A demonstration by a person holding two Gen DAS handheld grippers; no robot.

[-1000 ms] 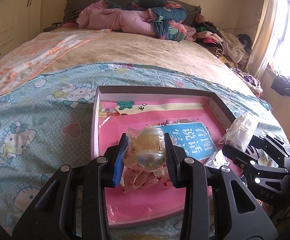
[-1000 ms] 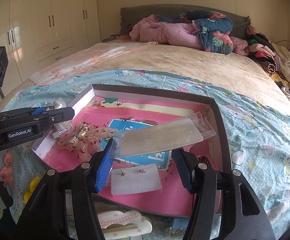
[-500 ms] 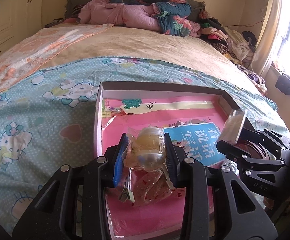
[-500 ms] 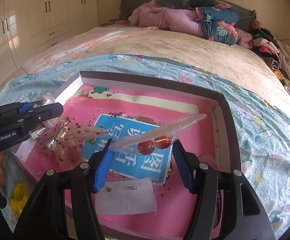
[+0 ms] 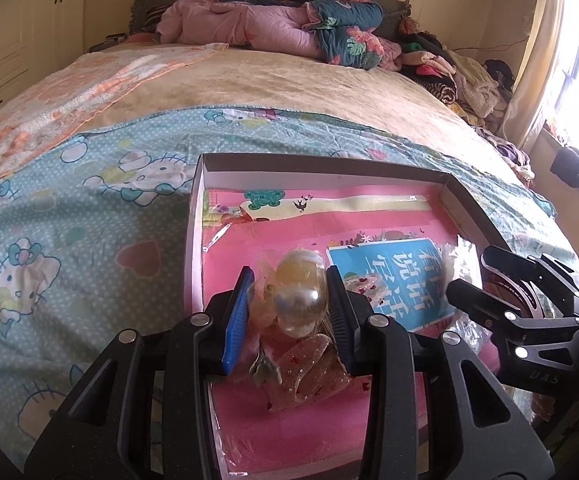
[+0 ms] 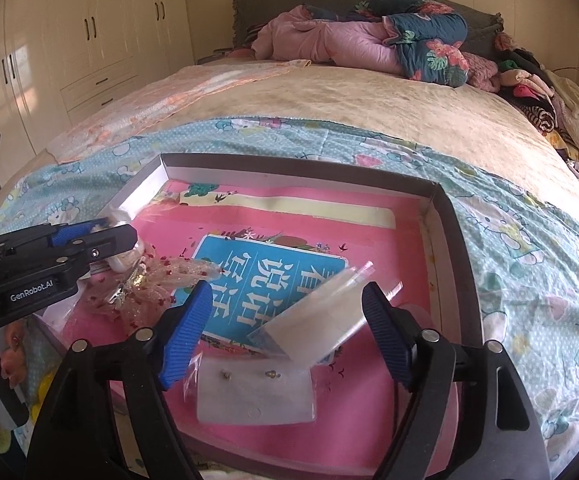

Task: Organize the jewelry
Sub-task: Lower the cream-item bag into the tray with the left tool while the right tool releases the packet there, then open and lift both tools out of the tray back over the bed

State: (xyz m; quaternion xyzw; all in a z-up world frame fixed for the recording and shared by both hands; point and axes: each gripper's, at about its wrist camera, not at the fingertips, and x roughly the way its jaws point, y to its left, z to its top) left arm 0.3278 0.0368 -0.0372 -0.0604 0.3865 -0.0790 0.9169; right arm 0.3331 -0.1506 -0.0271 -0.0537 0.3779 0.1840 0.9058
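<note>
Inside a shallow grey-walled box (image 6: 451, 216) lined in pink, on a bed (image 5: 289, 80) spread with a cartoon-cat sheet (image 5: 69, 216), the jewelry I am sorting lies in clear packets. A flat clear packet (image 6: 321, 320) sits tilted between the blue pads of my right gripper (image 6: 287, 332), one end on the pink lining, the other raised over a blue printed card (image 6: 265, 284). The right jaws are opening and stand wide; the pads no longer press the packet, which has a gap on either side. Just below it, nearer the camera, a white earring card (image 6: 255, 394) carrying two small studs lies flat on the lining.

At the box's left side, my left gripper (image 5: 289, 300) has its jaws drawn close on a crumpled clear bag holding a pale, pearly round ornament (image 5: 299, 296), both pads squeezing the plastic. The jaws are easing apart slightly, yet the bag is clamped. Under it, a sparkly pink bow (image 5: 309, 372) flecked with red, with a metal clip, rests on the lining; in the right wrist view it spreads beside the left gripper's tip (image 6: 89, 246).

Along the box's far edge runs a cream strip (image 5: 349, 204) with printed birds and a green shape. At the head of the bed, a pink and floral quilt (image 6: 369, 44) is bundled up, with heaped clothes (image 6: 549, 96) to the right and pale wardrobe doors (image 6: 69, 40) to the left.
</note>
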